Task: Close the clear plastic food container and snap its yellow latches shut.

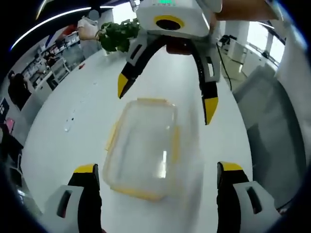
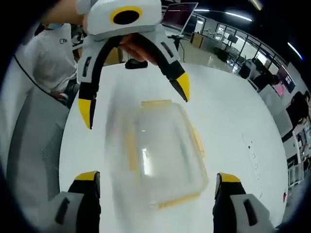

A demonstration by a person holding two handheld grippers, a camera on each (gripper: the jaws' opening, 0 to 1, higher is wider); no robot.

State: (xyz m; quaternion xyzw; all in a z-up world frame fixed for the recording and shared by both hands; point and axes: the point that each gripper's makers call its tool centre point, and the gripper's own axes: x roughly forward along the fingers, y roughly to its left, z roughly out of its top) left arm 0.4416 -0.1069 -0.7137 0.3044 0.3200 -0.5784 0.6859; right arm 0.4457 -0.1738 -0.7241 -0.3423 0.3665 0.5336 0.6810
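The clear plastic food container point(image 1: 146, 145) lies on the white table point(image 1: 73, 111), with yellow latches along its edges. It is blurred, so I cannot tell whether the latches are snapped. My left gripper point(image 1: 157, 169) is open, its yellow-tipped jaws standing wide on either side of the container's near end. Facing it from the far end, my right gripper point(image 1: 166, 94) is open above the container. In the right gripper view the container point(image 2: 160, 150) sits between the right gripper point(image 2: 157, 176) and the left gripper point(image 2: 134, 97), both spread wide and holding nothing.
A green plant point(image 1: 119, 34) stands at the table's far end. A grey chair point(image 1: 272, 111) is beside the table, also seen as the chair point(image 2: 34, 141). A person in a white shirt point(image 2: 48, 48) is close by. Small items point(image 2: 252, 150) lie on the table.
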